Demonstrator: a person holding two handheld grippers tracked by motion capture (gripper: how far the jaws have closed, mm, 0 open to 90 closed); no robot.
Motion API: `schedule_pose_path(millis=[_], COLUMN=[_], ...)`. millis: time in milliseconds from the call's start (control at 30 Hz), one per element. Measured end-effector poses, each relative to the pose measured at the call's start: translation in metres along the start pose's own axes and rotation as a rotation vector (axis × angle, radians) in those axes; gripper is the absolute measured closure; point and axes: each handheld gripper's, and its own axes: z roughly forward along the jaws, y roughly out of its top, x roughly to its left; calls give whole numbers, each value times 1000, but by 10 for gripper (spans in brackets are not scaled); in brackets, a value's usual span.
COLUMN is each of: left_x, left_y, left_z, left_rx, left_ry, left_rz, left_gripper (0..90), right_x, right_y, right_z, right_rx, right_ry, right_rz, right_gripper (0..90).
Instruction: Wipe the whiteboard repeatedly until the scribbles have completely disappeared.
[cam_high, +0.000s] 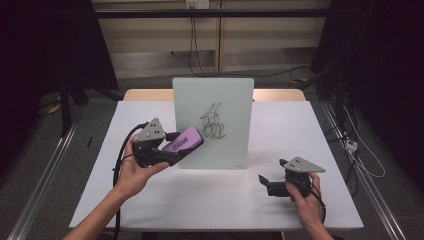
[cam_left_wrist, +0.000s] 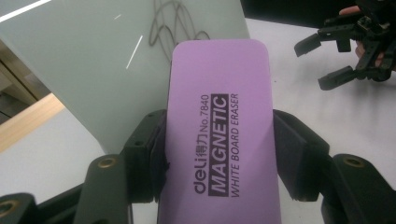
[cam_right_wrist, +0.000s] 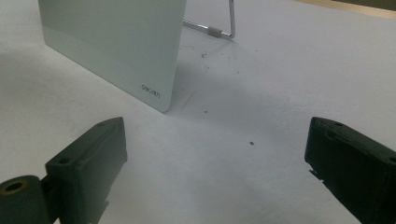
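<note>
A small white board (cam_high: 213, 122) stands upright on the table, with a black scribble (cam_high: 213, 121) near its middle. My left gripper (cam_high: 172, 146) is shut on a purple magnetic whiteboard eraser (cam_high: 184, 140), held in the air just left of the scribble. In the left gripper view the eraser (cam_left_wrist: 222, 135) sits between both pads, its far end close to the board (cam_left_wrist: 93, 70) and the scribble (cam_left_wrist: 175, 25). My right gripper (cam_high: 272, 179) rests low at the front right, open, with nothing between its jaws. The right gripper view looks past them to the board's lower corner (cam_right_wrist: 149, 91).
The white table (cam_high: 215, 200) has bare room in front of the board. A wire stand (cam_right_wrist: 219, 30) props the board from behind. Wooden table edge (cam_high: 145, 94) runs behind it. Cables hang on the back wall and lie on the floor at the right.
</note>
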Motion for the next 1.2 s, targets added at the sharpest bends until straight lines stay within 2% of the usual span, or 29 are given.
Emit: schedule_pose_path(millis=[67,100,133,233,333,367,400,533,567,1000,1200], left_x=[1,1,2,4,6,6,7,10,12,24,24], left_y=[4,6,9,16,22,23,25,30,32,44,54], left_z=[-1,-2,-2,-2,-1,0,0,2,3,8,10], left_rx=[-8,-20,-23,-37,-41,-48,-38,-58,-48,-80,-72], left_ry=[8,7,16,17,19,14,20,9,14,27,40], left_rz=[11,1,13,8,18,9,20,6,15,-13,19], left_gripper=[406,406,406,406,406,406,406,406,406,406,407], right_x=[0,0,0,0,0,0,0,-1,-1,-1,0], right_y=[0,0,0,0,0,0,0,0,0,0,0], right_z=[0,0,0,-1,0,0,0,0,-1,0,0], right_rx=[0,-1,-1,-2,3,4,3,1,1,3,3], right_ry=[-2,-2,-3,-4,4,3,2,1,2,4,7], right_rz=[1,1,1,0,1,2,1,1,1,2,2], right_gripper=[56,56,56,55,48,48,48,46,46,47,48])
